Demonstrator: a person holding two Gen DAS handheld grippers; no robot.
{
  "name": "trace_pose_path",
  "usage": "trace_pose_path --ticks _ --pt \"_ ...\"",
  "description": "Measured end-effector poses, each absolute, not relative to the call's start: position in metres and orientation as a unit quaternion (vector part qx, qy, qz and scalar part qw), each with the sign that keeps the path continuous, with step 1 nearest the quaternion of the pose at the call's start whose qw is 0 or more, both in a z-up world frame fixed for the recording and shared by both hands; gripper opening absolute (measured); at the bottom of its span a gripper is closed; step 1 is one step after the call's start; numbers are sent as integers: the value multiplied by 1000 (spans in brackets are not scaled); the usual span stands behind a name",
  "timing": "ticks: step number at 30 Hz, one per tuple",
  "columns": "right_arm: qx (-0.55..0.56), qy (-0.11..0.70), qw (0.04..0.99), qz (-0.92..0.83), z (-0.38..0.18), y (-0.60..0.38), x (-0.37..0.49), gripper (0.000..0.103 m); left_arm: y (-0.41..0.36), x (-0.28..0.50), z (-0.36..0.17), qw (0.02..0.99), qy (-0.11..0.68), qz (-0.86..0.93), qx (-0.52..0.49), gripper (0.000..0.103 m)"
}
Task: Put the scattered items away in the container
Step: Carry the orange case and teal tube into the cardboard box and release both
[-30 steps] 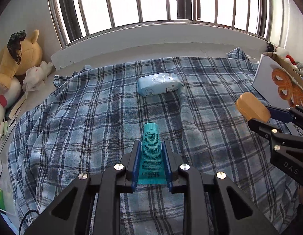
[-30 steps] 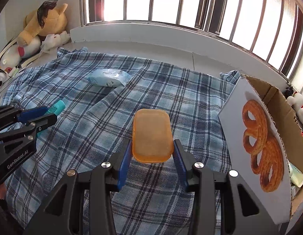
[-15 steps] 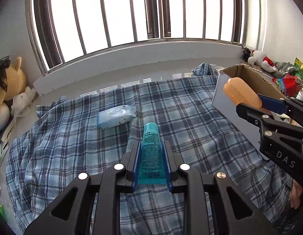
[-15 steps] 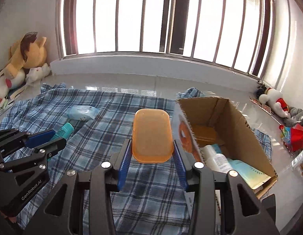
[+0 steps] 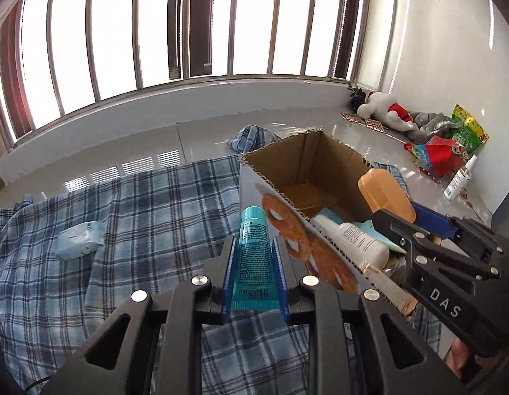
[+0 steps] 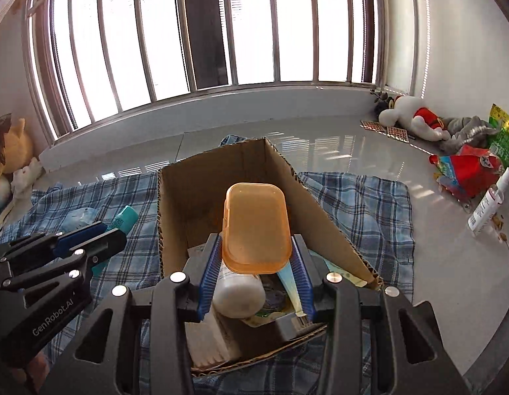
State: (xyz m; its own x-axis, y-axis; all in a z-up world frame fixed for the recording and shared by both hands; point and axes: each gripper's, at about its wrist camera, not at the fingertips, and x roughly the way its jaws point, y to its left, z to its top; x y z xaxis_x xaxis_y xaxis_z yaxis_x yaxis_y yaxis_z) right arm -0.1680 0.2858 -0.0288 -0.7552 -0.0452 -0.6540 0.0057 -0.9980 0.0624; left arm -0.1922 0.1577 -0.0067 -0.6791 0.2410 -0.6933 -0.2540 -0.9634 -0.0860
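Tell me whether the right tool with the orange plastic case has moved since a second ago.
Yes. The right tool, shut on the orange plastic case, has swung rightward from over the plaid blanket to above the open cardboard box.

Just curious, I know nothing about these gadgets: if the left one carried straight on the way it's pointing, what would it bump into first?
Probably the cardboard box: the teal tube held by the left gripper points at its near corner, though depth is unclear.

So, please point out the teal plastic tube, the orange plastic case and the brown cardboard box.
Teal plastic tube [image 5: 254, 250], left wrist view, printed body.
Orange plastic case [image 6: 256, 223], right wrist view, lid centre.
Brown cardboard box [image 6: 201, 204], right wrist view, inner left wall.
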Motion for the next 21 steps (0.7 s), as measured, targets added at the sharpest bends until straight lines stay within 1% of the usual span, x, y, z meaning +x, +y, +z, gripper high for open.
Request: trace_pose_path --ticks 9,10,11,15,18,20,21 --pt "367 -24 14 -930 -39 293 -172 40 192 -201 14 165 23 921 -353 23" --pt "370 -20 14 -929 -40 291 -172 40 195 -201 15 167 25 921 -350 21" --pt "371 -17 13 -928 -41 291 -172 40 197 -201 16 169 27 921 -350 20" --pt "372 -19 11 -928 -42 292 -172 40 200 -203 12 173 29 917 -359 20" --pt "371 -19 8 -928 -42 293 -172 40 195 -201 6 157 39 920 -357 21" --pt "371 -11 0 -929 -43 292 -172 42 188 -199 4 137 48 924 -354 40" --pt "370 -8 -4 -929 -43 290 -172 43 183 -198 3 127 50 926 -352 74"
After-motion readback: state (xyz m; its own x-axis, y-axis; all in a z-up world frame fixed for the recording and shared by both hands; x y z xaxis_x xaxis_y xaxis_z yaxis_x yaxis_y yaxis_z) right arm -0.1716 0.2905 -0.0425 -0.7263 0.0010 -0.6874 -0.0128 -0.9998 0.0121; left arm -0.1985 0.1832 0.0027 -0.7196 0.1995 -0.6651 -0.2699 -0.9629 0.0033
